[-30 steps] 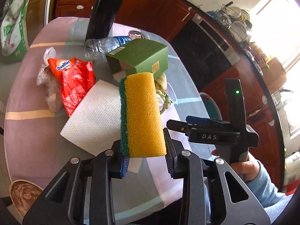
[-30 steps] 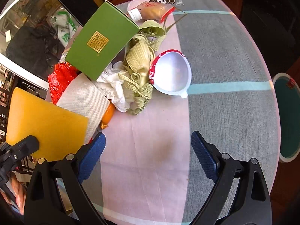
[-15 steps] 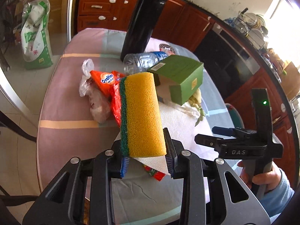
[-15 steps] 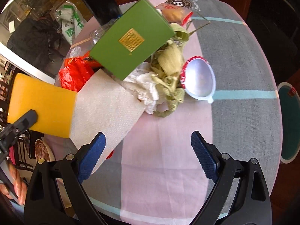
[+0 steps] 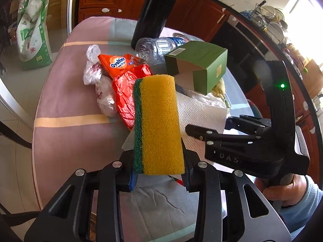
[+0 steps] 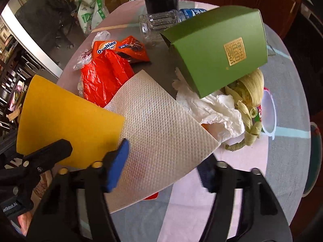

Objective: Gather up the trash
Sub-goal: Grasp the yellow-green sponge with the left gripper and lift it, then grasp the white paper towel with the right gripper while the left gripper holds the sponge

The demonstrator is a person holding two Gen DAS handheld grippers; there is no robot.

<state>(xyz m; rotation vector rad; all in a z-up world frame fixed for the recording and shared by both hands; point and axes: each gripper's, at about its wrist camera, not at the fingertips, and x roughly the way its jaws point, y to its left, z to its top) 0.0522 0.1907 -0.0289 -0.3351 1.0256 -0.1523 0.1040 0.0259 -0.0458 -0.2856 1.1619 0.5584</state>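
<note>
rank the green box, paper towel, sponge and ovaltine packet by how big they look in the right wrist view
1. paper towel and green box: look about alike, no ranking.
2. sponge, partly hidden by the left hand-held gripper and close to the camera, so unsure.
3. Ovaltine packet.

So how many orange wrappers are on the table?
2. The Ovaltine packet lies at the far side, near the clear bottle. The crinkly orange bag lies just in front of it, partly under the paper towel. More could be hidden underneath.
</note>
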